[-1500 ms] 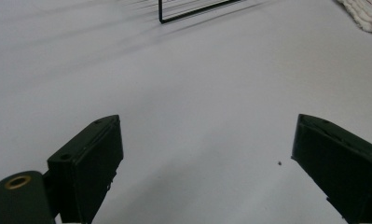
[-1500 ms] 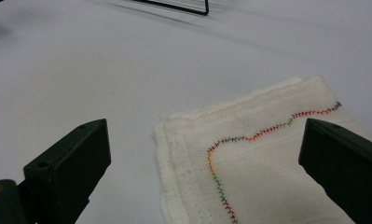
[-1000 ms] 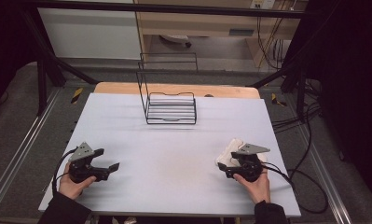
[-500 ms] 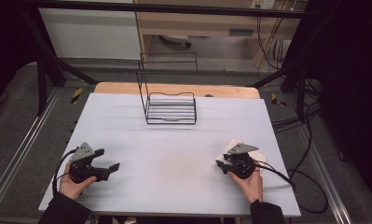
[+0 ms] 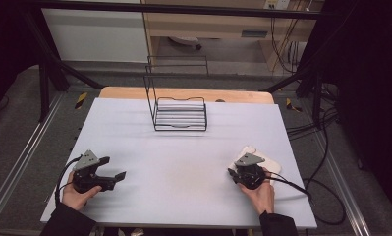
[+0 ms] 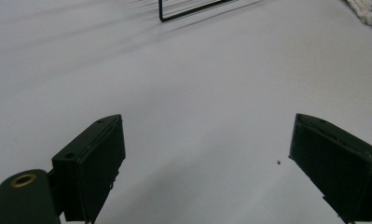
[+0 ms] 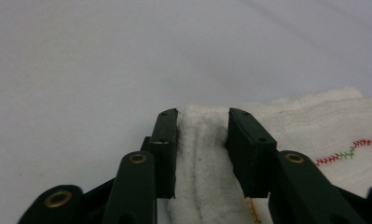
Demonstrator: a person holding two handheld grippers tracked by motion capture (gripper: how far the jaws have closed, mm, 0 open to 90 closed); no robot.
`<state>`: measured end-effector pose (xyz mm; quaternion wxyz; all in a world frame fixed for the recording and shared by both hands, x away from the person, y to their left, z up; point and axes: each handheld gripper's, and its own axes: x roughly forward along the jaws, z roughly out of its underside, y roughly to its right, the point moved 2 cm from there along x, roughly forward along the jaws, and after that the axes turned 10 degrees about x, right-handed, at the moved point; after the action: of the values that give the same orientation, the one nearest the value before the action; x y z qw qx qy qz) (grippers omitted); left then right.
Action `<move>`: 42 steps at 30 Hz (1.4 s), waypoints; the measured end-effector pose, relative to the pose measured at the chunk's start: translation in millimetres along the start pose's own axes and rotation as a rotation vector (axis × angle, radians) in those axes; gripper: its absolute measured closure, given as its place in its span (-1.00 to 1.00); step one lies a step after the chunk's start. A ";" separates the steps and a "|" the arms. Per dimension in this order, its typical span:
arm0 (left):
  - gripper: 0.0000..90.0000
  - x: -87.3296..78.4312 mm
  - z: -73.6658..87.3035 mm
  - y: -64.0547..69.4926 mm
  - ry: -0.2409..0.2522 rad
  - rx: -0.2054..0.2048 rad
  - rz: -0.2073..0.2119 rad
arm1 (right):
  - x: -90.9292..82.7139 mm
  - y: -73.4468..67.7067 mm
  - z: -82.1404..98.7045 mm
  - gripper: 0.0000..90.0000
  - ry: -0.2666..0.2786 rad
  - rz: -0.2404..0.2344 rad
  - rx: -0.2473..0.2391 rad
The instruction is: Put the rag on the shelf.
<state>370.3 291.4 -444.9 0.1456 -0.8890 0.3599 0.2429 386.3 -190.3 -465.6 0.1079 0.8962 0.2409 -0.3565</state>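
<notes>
The right claw (image 7: 202,154), just closing, pinches a white terry towel (image 7: 314,126) with red-green stitching.

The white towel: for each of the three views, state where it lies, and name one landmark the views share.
High view: white towel at the table's right side, under the right gripper.
Left gripper view: a corner at the top right edge.
Right gripper view: lower centre and right, a fold pinched between the jaws.
Shared landmark: the wire rack, also at the left gripper view's top.

Wire rack (image 5: 180,114) alone on far table (image 5: 134,147)
</notes>
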 end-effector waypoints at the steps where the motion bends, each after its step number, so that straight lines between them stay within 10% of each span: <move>1: -0.78 -0.1 0.0 -0.1 0.001 -0.001 0.000 | 0.0 0.7 -0.3 0.54 -0.001 0.003 0.001; 15: -0.77 -0.1 0.0 -1.1 -0.001 0.000 -0.003 | -2.6 5.8 -5.3 0.79 0.005 0.005 0.069; 21: -0.77 0.2 -0.2 -0.8 -0.003 0.000 -0.003 | -10.7 4.3 -10.2 0.80 0.063 -0.074 0.110; 32: -0.76 0.3 -0.3 -0.6 -0.003 0.001 -0.005 | -7.1 -29.6 -20.1 0.80 0.079 -0.246 0.046; 42: -0.76 0.2 -0.4 -0.5 -0.004 0.001 -0.006 | 2.8 -52.1 -17.6 0.79 0.048 -0.309 -0.013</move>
<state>370.8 291.5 -444.7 0.1475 -0.8895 0.3569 0.2443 371.9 -138.0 -456.0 0.0519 0.8562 0.3806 -0.3456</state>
